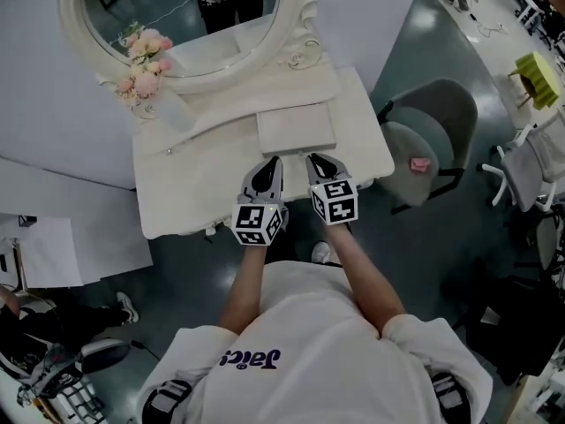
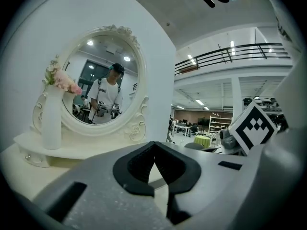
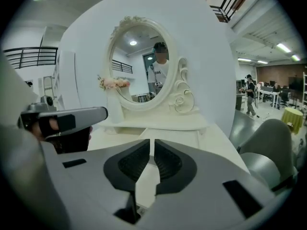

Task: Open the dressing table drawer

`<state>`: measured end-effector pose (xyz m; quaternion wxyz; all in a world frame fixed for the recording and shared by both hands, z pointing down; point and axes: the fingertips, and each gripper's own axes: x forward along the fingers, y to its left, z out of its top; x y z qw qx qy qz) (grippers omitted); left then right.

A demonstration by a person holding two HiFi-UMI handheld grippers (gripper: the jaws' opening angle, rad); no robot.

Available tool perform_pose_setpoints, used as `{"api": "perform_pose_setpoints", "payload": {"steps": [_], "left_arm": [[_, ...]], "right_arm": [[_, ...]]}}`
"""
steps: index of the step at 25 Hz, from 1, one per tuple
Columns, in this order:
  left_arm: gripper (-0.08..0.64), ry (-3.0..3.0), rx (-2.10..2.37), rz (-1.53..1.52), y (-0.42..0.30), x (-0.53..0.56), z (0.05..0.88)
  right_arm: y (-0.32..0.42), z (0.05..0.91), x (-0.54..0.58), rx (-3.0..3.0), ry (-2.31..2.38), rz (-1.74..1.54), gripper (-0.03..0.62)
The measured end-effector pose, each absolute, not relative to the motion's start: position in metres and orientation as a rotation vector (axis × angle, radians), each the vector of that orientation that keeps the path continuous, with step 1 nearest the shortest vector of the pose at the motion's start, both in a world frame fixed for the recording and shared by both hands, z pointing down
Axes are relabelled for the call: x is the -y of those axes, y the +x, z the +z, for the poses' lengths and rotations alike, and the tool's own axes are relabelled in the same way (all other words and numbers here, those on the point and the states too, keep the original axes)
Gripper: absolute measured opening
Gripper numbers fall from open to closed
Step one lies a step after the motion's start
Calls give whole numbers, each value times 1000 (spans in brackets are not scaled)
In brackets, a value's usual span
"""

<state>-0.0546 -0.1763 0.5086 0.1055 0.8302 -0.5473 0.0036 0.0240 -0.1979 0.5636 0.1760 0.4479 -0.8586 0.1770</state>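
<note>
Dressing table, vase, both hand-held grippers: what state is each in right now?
dressing table: closed, nothing pulled out past its front edge.
vase: upright, holding flowers.
left hand-held gripper: shut, empty.
right hand-held gripper: shut, empty.

Cream dressing table (image 1: 360, 117), oval mirror (image 1: 177, 16) at back, vase of pink flowers (image 1: 150, 87) left, flat panel (image 1: 296, 131), perhaps a lid, centre
</note>
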Motion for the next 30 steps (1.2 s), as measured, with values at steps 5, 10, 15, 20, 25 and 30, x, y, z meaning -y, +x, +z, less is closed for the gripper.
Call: {"api": "perform_pose_setpoints", "payload": {"steps": [5, 10, 15, 20, 25, 30], "left_arm": [[15, 2448, 1545, 35, -54, 206, 528], [15, 2428, 1496, 69, -56, 222, 546], [15, 2402, 1474, 97, -64, 237, 560], [15, 2395, 1448, 130, -67, 249, 568], [15, 2385, 1443, 144, -71, 258, 574], [15, 2372, 1442, 150, -77, 264, 579]], "right_arm": [[19, 603, 216, 2341, 1240, 554, 88], [14, 646, 220, 2255, 1196, 634, 115], [9, 682, 228, 2190, 1178, 706, 154], [5, 708, 236, 2157, 1186, 826, 190], [5, 727, 241, 2122, 1199, 947, 204], [0, 735, 247, 2109, 1208, 1016, 202]]}}
